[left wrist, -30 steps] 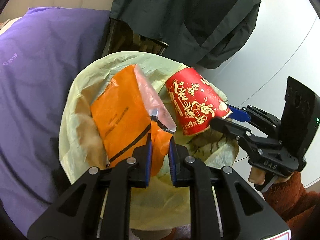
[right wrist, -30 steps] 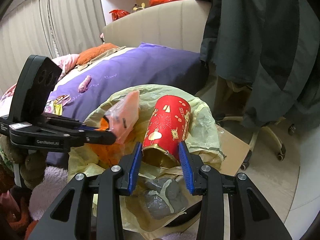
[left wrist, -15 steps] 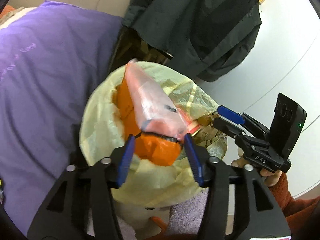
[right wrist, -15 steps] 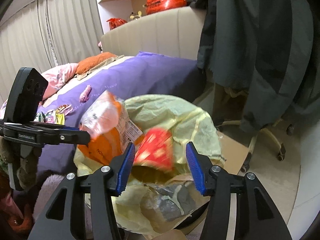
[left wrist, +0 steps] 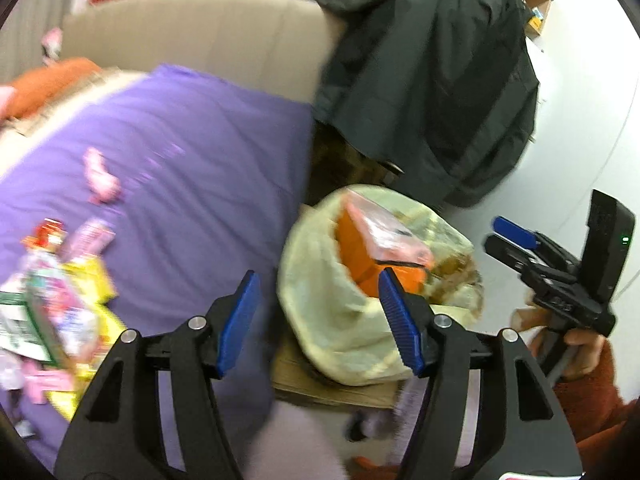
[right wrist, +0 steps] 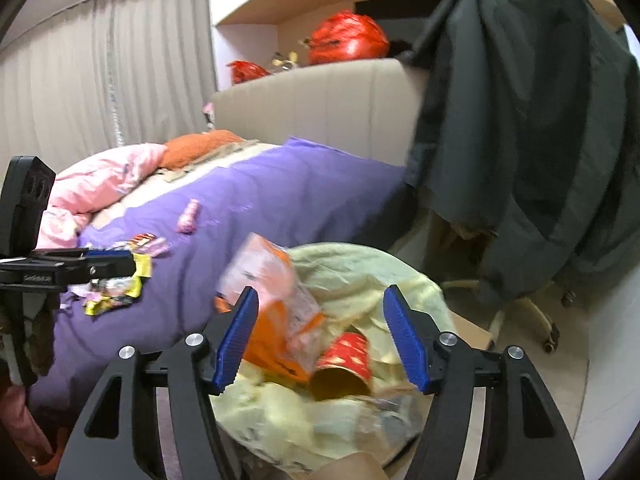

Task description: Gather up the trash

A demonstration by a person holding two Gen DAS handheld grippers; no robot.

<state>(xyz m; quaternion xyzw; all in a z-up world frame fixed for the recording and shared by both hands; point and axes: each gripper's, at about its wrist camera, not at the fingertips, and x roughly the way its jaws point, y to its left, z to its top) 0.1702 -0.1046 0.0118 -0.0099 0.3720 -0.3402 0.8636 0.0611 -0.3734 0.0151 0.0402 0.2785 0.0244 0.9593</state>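
A bin lined with a pale yellow bag (left wrist: 332,312) (right wrist: 360,276) stands beside the bed. An orange plastic packet (left wrist: 360,248) (right wrist: 276,300) and a red paper cup (right wrist: 348,360) lie inside it. My left gripper (left wrist: 320,320) is open and empty, drawn back above the bin's left side. My right gripper (right wrist: 320,332) is open and empty, just above the bin. A heap of wrappers (left wrist: 60,304) (right wrist: 116,280) lies on the purple bedcover (left wrist: 192,184) to the left.
A small pink wrapper (left wrist: 100,180) (right wrist: 188,216) lies further up the bed. A dark jacket (left wrist: 428,80) hangs over a chair to the right of the bin. A beige headboard (right wrist: 320,108) stands behind, and cardboard (left wrist: 332,388) lies under the bin.
Both grippers opened and dropped the orange packet and the red cup into the bin. Both then drew back, the left swinging towards the bed.
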